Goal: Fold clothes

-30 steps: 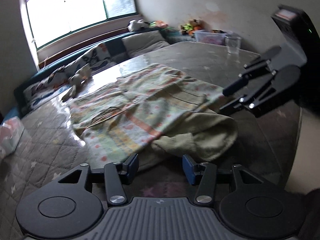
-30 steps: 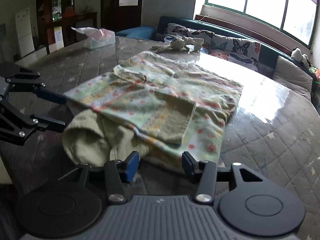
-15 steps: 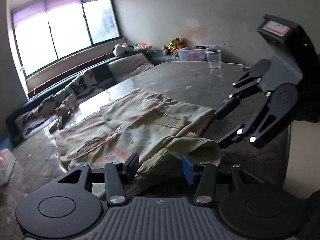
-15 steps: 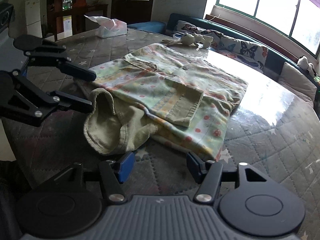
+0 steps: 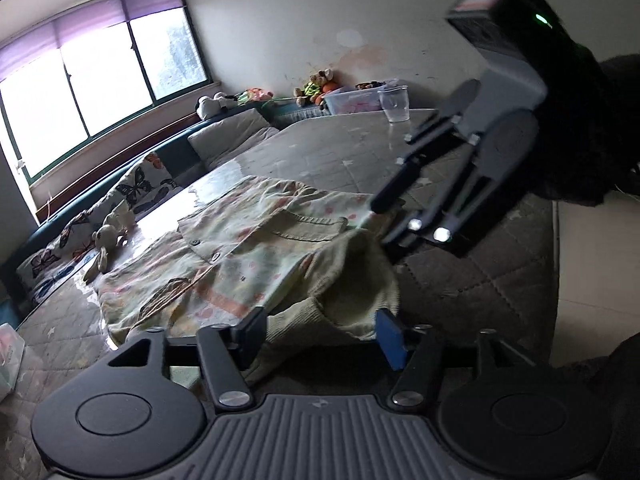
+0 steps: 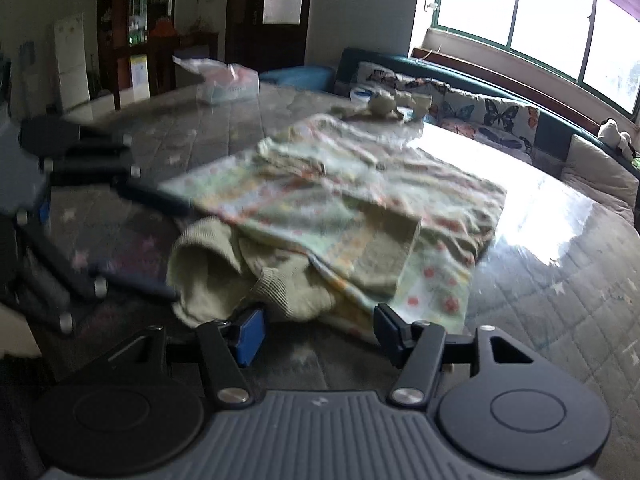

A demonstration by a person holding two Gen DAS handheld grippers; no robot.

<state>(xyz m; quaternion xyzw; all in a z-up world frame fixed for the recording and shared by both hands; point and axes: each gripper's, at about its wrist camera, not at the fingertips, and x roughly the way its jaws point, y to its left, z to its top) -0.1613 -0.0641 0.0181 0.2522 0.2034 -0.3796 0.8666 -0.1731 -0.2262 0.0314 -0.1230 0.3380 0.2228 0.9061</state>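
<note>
1. The left gripper (image 5: pixel 320 334) has its jaws spread wide, and the ribbed olive sleeve (image 5: pixel 340 292) of the garment now lies right between its fingertips; half a second ago the cuff sat just beyond them. Nothing is clamped.
2. The right gripper (image 6: pixel 318 330) is likewise wide apart and has moved closer to the cloth: its left blue pad (image 6: pixel 250 334) now sits at the sleeve's cuff (image 6: pixel 276 288), which was well ahead of it before.
3. The floral cardigan (image 6: pixel 340 200) lies flat on the quilted table (image 6: pixel 560 300), buttoned front up, with its pocket (image 5: pixel 308 226) showing; its position on the table is unchanged.
4. In the left view the right gripper (image 5: pixel 384 216) straddles the garment's far hem; earlier it hovered higher beside it.
5. Farther off, a plush toy (image 6: pixel 384 106), a clear cup (image 5: pixel 395 105) and a tissue bag (image 6: pixel 226 82) stand where they stood.
</note>
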